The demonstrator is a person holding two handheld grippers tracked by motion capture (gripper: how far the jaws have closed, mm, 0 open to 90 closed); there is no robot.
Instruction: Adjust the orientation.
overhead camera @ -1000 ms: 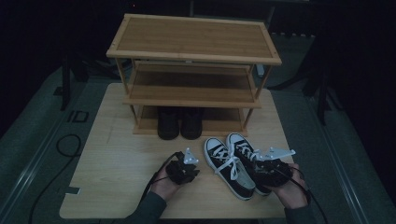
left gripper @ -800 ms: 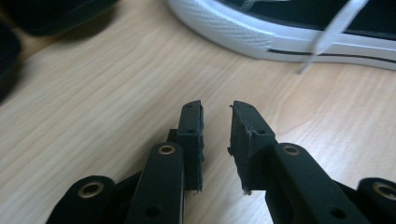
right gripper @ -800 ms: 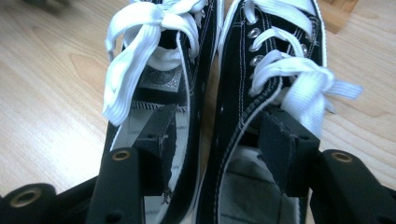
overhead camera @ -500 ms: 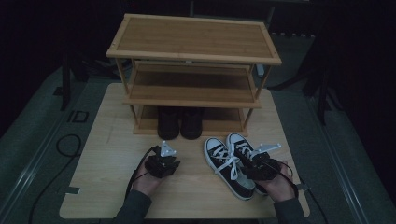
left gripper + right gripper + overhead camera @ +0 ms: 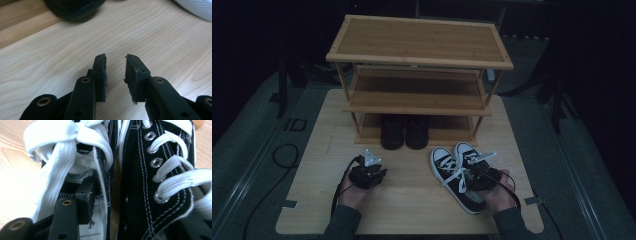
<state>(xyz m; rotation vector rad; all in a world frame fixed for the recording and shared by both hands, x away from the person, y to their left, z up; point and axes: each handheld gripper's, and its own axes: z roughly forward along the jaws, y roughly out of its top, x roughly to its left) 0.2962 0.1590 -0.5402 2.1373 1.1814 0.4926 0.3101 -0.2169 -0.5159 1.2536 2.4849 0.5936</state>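
1. Shoe rack (image 5: 419,50): 1 dark pair (image 5: 405,132) sits on its bottom shelf; both upper shelves are bare.
2. Sneakers (image 5: 457,175) wait on the table, right of centre, apparently not yet lifted.
3. Right gripper (image 5: 477,167): jaws straddle both inner collars, seemingly pinching them.
4. Left gripper (image 5: 115,75): jaws apart, empty.

Bare tabletop (image 5: 412,195) lies open between the left gripper (image 5: 371,162) and the black-and-white sneakers (image 5: 457,175). Ahead, the shoe rack (image 5: 419,75) and black shoes (image 5: 404,132) on its bottom shelf block forward passage.
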